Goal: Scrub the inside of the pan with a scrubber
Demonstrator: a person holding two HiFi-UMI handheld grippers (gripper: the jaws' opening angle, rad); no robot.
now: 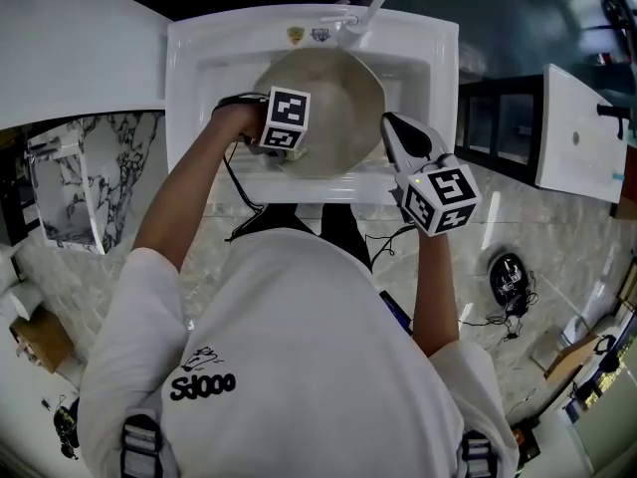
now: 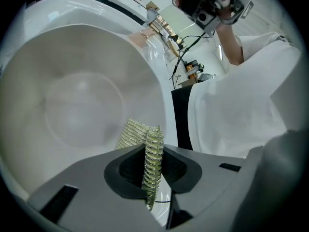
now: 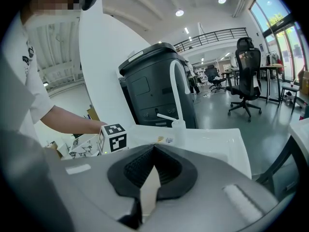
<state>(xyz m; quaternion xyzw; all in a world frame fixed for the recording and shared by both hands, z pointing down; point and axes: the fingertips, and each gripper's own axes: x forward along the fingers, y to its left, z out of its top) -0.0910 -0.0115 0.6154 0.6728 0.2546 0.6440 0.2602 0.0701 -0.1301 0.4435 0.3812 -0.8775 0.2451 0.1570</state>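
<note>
Left gripper (image 2: 153, 153): jaws clamped on the scrubber (image 2: 139, 132), which is held edge-on, its free end against the lower inner wall of the pan (image 1: 333, 103). The pan sits in the white sink (image 1: 189, 53) below the faucet (image 1: 370, 3).

Right gripper (image 1: 391, 127): at the pan's right rim. In its own view the jaws are together on a thin beige sliver, judged to be that rim, steadying the pan.

Risks:
1. Left: only a narrow fold of mesh is pinched, so a hard stroke could drag it out.
2. Left: if the pad folds under, the jaw tips could scrape the coating.
3. Right: the rim hold is slim, so scrubbing pressure may turn or slide the pan in the smooth basin.

Appearance:
- Scrubber: gold-green ribbed mesh, glinting.
- Pan interior: pale cream, smooth and matte, with a faint ring round the flat base. No residue visible.
</note>
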